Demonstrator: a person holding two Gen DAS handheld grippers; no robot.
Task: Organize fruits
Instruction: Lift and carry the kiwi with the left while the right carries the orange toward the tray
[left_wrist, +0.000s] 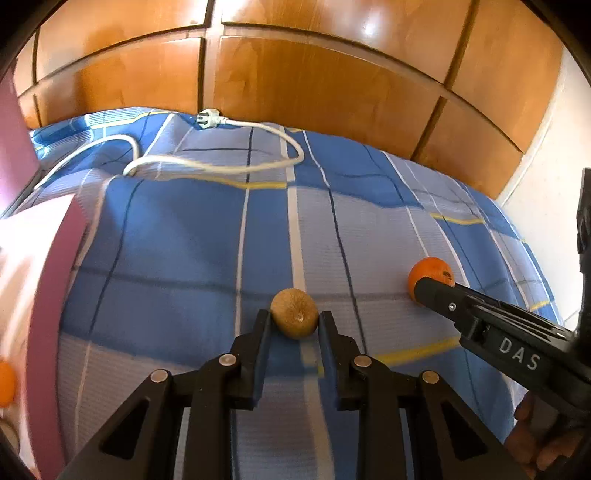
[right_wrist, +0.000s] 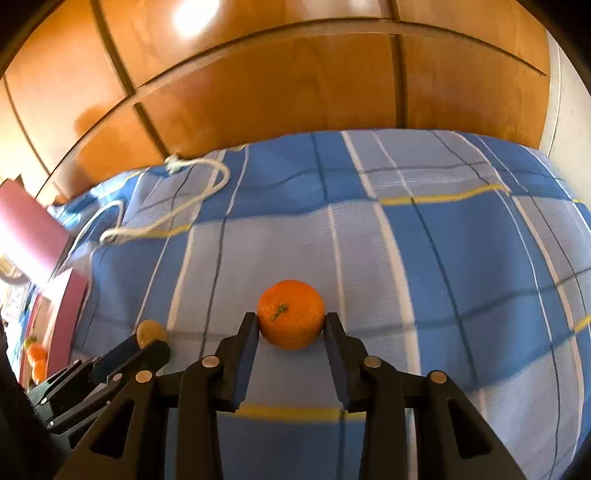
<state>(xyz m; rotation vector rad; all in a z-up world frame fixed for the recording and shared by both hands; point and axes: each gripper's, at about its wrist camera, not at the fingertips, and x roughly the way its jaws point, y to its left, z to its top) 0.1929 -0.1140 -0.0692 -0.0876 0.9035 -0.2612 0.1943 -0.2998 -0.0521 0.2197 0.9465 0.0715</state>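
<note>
Left wrist view: the kiwi (left_wrist: 294, 313) sits at lower centre of the frame, clamped between the fingertips of the left gripper (left_wrist: 294, 321), jaws nearly closed against both its sides; the orange (left_wrist: 431, 277) lies at right, partly hidden by the right gripper (left_wrist: 428, 291); right wrist view: the orange (right_wrist: 291, 314) is at centre, pinched between the two pads, jaws narrowly parted around it; both fruits are over the blue checked bedspread (right_wrist: 461, 258); a white cable (left_wrist: 221, 162) lies at upper left; wooden wardrobe doors (left_wrist: 314, 81) fill the top
</note>
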